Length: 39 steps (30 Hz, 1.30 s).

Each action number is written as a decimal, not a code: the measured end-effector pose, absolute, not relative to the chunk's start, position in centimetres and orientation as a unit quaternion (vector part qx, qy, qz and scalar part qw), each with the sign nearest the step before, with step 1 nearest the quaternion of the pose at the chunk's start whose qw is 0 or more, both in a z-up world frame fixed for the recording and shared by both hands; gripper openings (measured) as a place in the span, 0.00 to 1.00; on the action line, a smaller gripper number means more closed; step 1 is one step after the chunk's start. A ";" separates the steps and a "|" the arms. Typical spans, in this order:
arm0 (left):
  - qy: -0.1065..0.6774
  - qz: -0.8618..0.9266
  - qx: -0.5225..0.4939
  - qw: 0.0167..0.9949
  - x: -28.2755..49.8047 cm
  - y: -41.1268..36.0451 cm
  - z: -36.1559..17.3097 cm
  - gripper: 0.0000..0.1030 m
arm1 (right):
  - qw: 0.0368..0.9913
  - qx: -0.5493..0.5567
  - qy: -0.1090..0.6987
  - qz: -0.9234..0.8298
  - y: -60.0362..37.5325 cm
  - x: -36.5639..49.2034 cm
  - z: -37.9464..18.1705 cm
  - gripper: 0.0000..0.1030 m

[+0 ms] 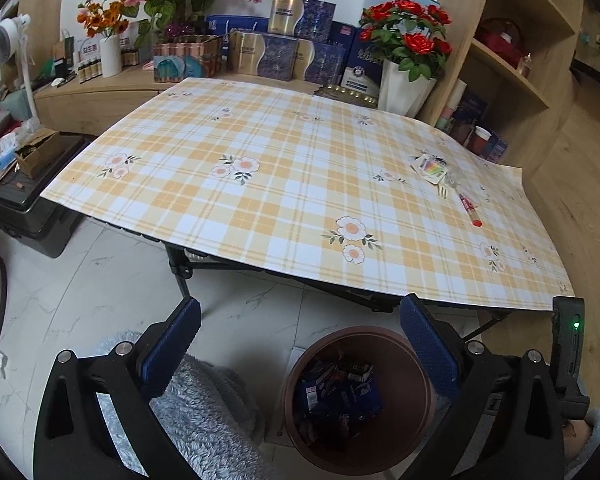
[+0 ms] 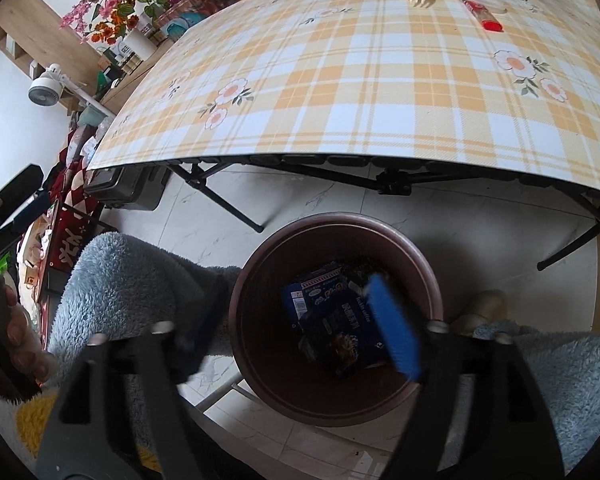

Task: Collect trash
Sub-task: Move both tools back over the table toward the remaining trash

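One brown bin (image 2: 336,320) stands on the floor at the near edge of one table (image 1: 260,184) and holds several dark blue wrappers (image 2: 332,320); a small cluster of trash (image 1: 444,176), including one card, one fork and one red-capped tube, lies on the table's far right part. The right gripper (image 2: 296,332) points steeply down over the bin, fingers wide, nothing between them. The left gripper (image 1: 300,348) angles down toward the table edge, fingers wide and empty.
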State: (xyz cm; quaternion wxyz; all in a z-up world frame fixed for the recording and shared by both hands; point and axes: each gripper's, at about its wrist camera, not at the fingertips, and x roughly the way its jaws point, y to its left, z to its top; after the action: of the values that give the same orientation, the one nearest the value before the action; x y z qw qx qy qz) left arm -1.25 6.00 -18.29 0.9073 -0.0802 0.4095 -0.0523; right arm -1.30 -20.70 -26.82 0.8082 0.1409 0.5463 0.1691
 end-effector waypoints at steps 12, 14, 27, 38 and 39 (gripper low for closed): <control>0.403 -0.053 -0.078 0.911 -1.3 6.1 -18.2 0.94 | 0.846 0.123 0.501 0.133 -22.7 -0.4 -23.9 0.94; 0.402 -0.057 -0.084 0.910 -1.2 6.2 -18.3 0.94 | 0.847 0.132 0.497 0.134 -23.5 -0.1 -23.6 0.95; 0.388 -0.109 -0.028 0.915 0.8 3.7 -17.3 0.94 | 0.875 0.108 0.464 0.089 -27.1 1.2 -22.1 0.95; 0.397 -0.133 -0.033 0.907 6.5 2.6 -16.4 0.94 | 0.875 0.094 0.465 0.098 -29.4 4.1 -21.2 0.95; 0.402 -0.143 -0.030 0.904 7.6 2.0 -16.4 0.94 | 0.878 0.085 0.463 0.094 -29.6 4.4 -21.1 0.95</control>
State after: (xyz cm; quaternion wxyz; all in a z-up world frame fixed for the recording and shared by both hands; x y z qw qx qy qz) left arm 7.58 1.98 -16.45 0.9040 -0.0303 0.4019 -0.1427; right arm 4.45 -29.56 -21.13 0.8775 0.0846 0.4627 0.0936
